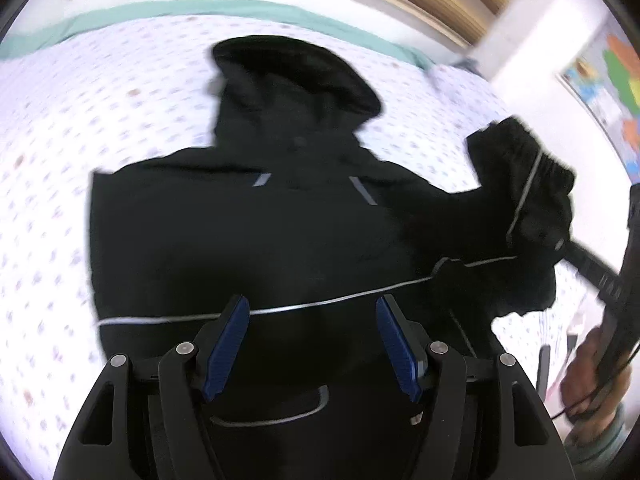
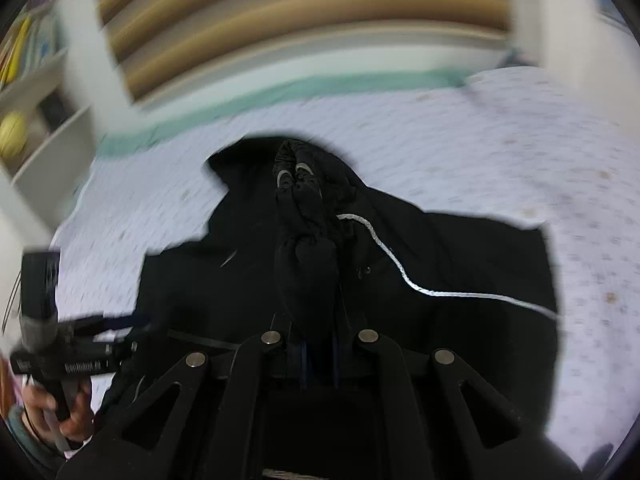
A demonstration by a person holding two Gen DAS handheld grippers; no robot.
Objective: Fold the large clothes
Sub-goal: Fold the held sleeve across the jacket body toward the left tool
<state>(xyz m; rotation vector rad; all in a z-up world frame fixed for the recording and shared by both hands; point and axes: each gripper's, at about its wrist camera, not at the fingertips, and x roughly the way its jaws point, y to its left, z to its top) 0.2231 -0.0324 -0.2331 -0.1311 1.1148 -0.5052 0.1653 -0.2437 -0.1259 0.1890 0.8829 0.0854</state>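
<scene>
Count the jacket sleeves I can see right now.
1: the sleeve bunched in the right gripper, lifted over the black jacket. The other may be folded under, hidden.

the jacket (image 1: 248,240) is matt black cloth, smooth across the body, with thin grey piping that catches the light. its sleeve (image 2: 308,256) is gathered into soft puckers at the cuff. the bed sheet (image 1: 52,152) is pale printed cloth, matt, edged with a green band. the left gripper (image 1: 312,344) is matt black plastic with shiny round metal pins; its fingers (image 1: 226,348) carry ribbed blue pads. the slats (image 2: 280,32) behind the bed look like smooth wood.
</scene>
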